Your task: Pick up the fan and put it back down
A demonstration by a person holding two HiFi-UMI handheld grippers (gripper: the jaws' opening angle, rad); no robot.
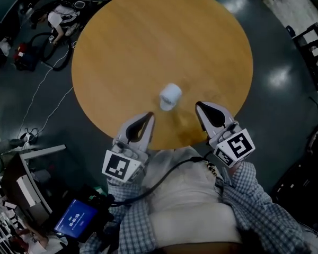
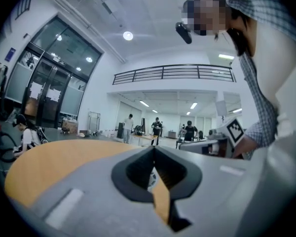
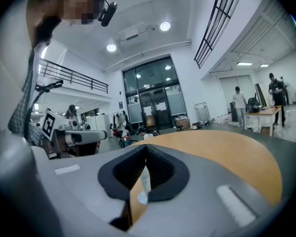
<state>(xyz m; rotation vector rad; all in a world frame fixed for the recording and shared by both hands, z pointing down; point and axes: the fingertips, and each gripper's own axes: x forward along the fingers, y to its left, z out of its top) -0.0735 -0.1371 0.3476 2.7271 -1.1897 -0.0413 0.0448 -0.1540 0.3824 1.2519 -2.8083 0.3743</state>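
Small white fan (image 1: 170,96) sat on the round wooden desk (image 1: 148,46), on the side nearest the person, free of both tools. Left hand-held gripper (image 1: 150,116) and right hand-held gripper (image 1: 198,106) hung over the near rim of the desk, one on each side of the fan and a bit short of it, both roughly level and aimed inward toward it. Each had its jaws closed together on nothing, tips meeting in its own view. That flanking pose probably kept either tool ready for the fan, but closed jaws could not take it, so one would need to open first. Fan looked to be resting flat, so the task read as at rest, not mid-lift.
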